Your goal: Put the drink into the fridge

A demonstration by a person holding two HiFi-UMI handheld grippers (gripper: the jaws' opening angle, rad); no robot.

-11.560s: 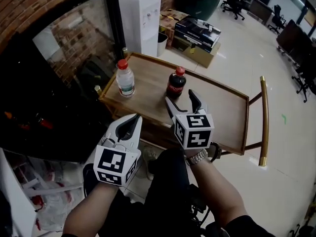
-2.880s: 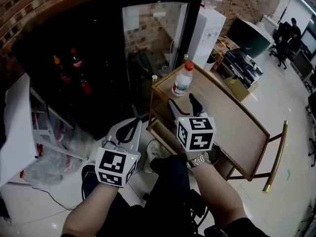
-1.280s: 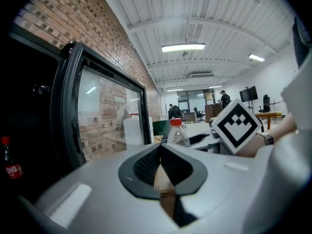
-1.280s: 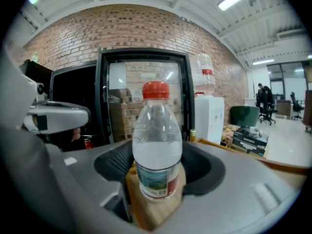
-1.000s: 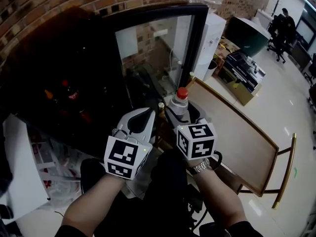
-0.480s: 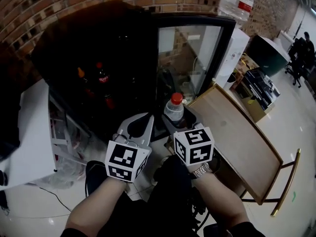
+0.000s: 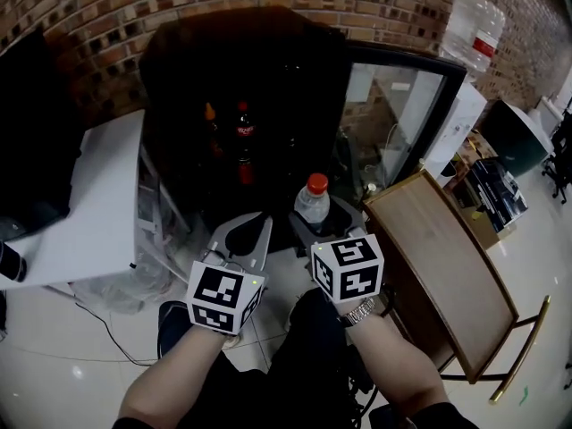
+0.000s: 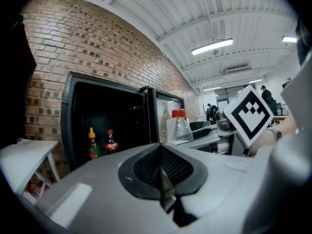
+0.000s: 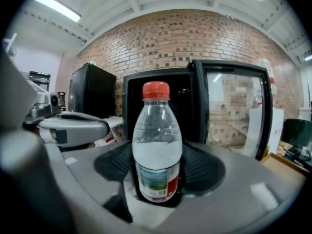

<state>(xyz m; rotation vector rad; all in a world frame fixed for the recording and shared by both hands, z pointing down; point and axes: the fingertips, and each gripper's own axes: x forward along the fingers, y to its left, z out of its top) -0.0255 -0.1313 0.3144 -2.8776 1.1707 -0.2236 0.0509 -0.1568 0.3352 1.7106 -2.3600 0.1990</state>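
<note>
Bottle (image 9: 157, 145) is being clasped by right gripper (image 7: 323, 224); left gripper (image 7: 248, 231) is being held clenched, empty. Open fridge (image 7: 268, 70) ahead, cola (image 7: 243, 130) inside; table (image 7: 447, 257) alongside.

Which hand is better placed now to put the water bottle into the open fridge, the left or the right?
The right. Its tool grips the water bottle upright, facing the open fridge. The left tool is shut and empty.
</note>
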